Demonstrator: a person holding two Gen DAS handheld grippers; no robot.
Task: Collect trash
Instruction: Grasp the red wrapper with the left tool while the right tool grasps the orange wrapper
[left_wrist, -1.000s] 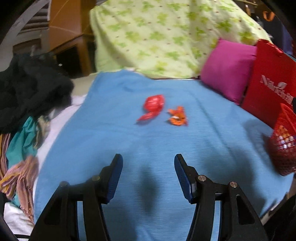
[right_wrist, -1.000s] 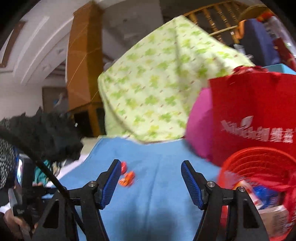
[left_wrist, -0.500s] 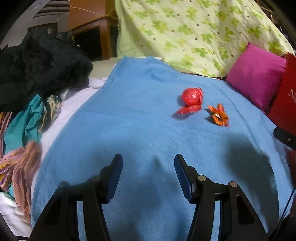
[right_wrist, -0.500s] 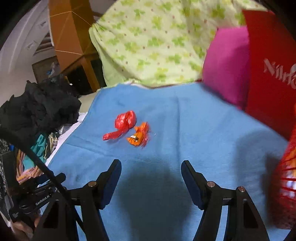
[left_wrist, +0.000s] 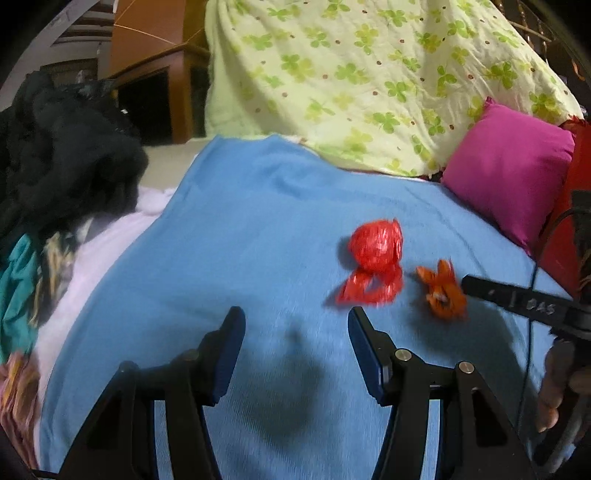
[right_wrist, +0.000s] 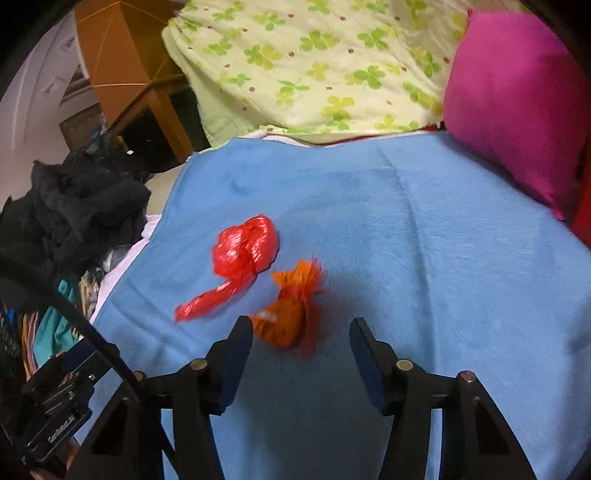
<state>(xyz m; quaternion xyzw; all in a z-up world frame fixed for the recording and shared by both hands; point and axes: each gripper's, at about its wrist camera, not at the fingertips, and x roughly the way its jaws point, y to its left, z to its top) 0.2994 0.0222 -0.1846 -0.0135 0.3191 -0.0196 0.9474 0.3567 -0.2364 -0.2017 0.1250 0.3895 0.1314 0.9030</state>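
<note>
Far left of the blue blanket (left_wrist: 236, 236): a heap of black clothes (left_wrist: 62, 162), with teal and striped cloth below it.

On the blanket, left of its middle in the left wrist view: left gripper (left_wrist: 295, 325), jaws parted about halfway, nothing between them, nothing touched, only bare blanket under the gap.

Just right of that gripper's right finger, lying on the blanket: red wrapper (left_wrist: 375, 258), crumpled, with a twisted tail. Just beside it to the right, apart from it by a thin strip of blanket: orange wrapper (left_wrist: 443, 291).

Seen from the right wrist: right gripper (right_wrist: 301, 332), jaws just closing yet still apart, released, gripping nothing. Orange wrapper (right_wrist: 291, 310) right at the mouth of the gap, near the left fingertip; contact impossible to tell through the blur. Red wrapper (right_wrist: 245, 254) to the upper left of it.

At the blanket's right edge: pink pillow (right_wrist: 517, 99). Behind the blanket: green-patterned sheet (right_wrist: 314, 62).
</note>
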